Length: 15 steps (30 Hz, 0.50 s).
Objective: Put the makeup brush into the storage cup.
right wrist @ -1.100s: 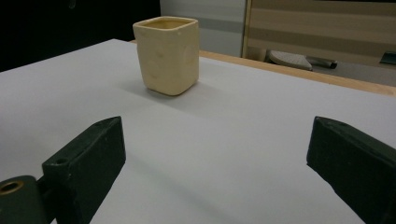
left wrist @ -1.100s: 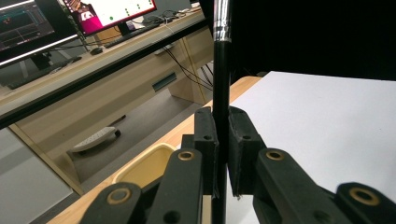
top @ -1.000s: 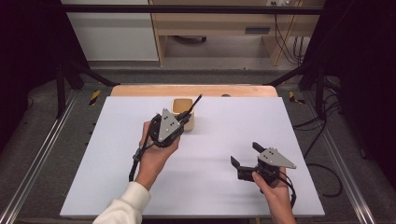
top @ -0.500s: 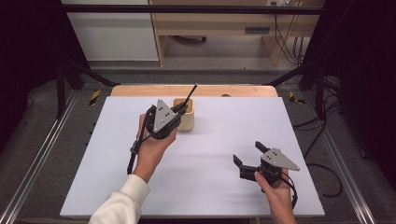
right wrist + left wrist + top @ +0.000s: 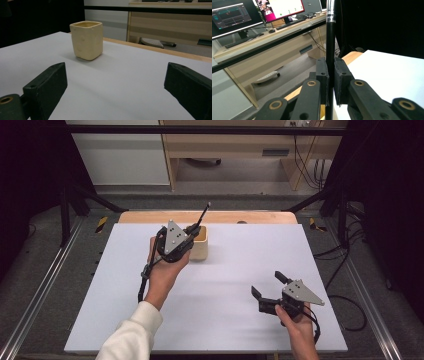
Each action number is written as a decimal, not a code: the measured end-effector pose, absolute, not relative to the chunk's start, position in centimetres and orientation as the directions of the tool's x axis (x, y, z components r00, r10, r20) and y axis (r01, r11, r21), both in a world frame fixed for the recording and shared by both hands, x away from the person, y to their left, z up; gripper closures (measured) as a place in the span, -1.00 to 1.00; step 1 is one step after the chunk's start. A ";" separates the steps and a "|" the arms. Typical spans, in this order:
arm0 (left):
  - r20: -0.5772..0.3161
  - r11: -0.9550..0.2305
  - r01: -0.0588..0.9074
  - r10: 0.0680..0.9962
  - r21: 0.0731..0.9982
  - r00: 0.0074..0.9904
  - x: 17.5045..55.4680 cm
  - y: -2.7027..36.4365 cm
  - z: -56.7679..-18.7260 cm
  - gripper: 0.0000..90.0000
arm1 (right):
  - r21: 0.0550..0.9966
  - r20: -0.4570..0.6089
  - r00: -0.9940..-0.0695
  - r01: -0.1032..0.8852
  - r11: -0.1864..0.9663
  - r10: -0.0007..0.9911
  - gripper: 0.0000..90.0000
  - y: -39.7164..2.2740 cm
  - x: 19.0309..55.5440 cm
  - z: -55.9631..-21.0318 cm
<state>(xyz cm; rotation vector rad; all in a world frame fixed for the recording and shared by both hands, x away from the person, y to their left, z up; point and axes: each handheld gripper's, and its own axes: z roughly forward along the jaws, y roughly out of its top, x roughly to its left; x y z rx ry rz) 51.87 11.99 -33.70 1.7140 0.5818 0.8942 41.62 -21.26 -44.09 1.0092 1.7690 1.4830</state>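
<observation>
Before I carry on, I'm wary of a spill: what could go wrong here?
The left gripper pinches the thin black rod at one narrow spot, so it could pivot or slip. The rod hangs right beside the yellow cup; a sideways swing might tip it. The right gripper is open and away from the cup, not steadying it.

Slim black rod (image 5: 330, 50) with silver ferrule near its top, upright-tilted, clamped between the left gripper (image 5: 192, 231) jaws above the cup. Cream squarish cup (image 5: 86, 43), open top, upright on the white table (image 5: 240, 270), far centre-left.
</observation>
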 end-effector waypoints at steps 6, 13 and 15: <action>0.254 -0.286 -0.041 0.767 0.957 0.589 52.4 12.2 -33.4 0.86 | 0.984 0.016 -0.521 0.162 0.080 0.853 -0.89 -21.3 41.6 -44.1; 0.241 -0.272 -0.034 0.778 0.962 0.580 53.1 12.2 -33.2 0.86 | 0.984 0.019 -0.519 0.162 0.077 0.854 -0.89 -21.5 41.6 -44.1; 0.235 -0.265 -0.033 0.781 0.964 0.578 53.2 12.2 -33.2 0.86 | 0.984 0.028 -0.522 0.162 0.067 0.852 -0.89 -21.5 41.6 -44.1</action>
